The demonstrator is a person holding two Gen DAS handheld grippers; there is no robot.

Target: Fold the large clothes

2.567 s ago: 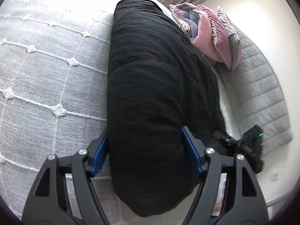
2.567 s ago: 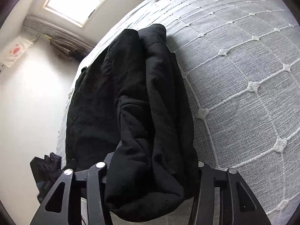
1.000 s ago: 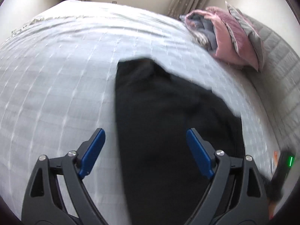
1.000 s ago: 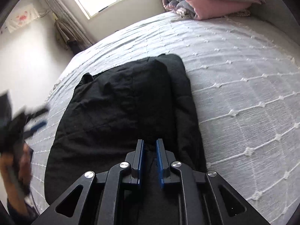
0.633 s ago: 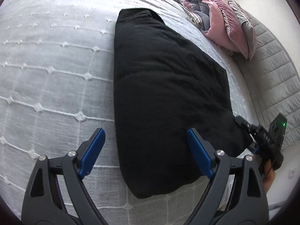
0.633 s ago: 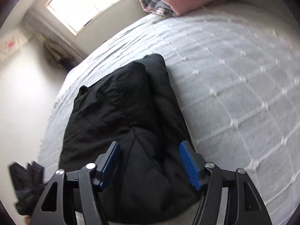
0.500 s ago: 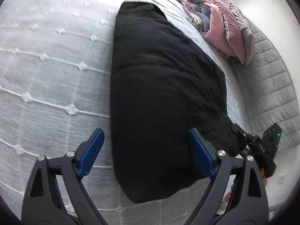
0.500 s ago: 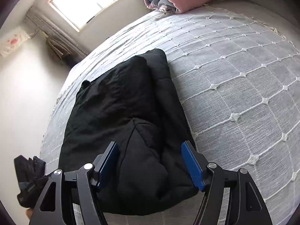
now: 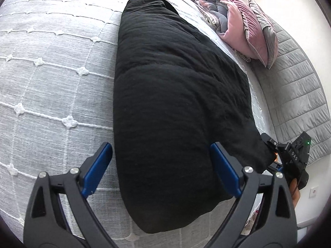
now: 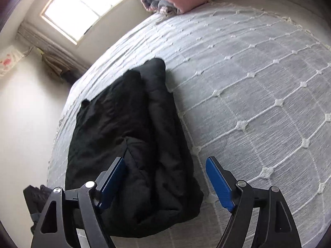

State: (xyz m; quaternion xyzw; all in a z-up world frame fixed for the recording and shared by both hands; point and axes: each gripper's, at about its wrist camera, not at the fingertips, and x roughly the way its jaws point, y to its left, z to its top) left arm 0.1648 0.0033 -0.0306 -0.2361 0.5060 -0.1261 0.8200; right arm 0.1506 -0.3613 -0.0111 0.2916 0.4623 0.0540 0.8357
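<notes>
A large black padded garment [image 9: 175, 95] lies folded in a long bundle on the grey bed. My left gripper [image 9: 161, 165] is open with its blue pads on either side of the near end of the bundle, holding nothing. In the right wrist view the same garment [image 10: 128, 136] shows its folded layers, and my right gripper [image 10: 165, 181] is open over its near corner, one pad above the cloth and one above the bedspread. The right gripper [image 9: 289, 157] also shows in the left wrist view at the garment's right edge.
The grey bedspread [image 9: 51, 72] with a white stitched grid covers the bed. Pink and grey pillows and a folded blanket [image 9: 244, 26] lie at the head, by a grey padded headboard [image 9: 295, 86]. A window [image 10: 82, 6] and white wall stand beyond the bed.
My right gripper has opened from shut and both grippers have dropped closer to the garment's near end. The garment itself lies the same.
</notes>
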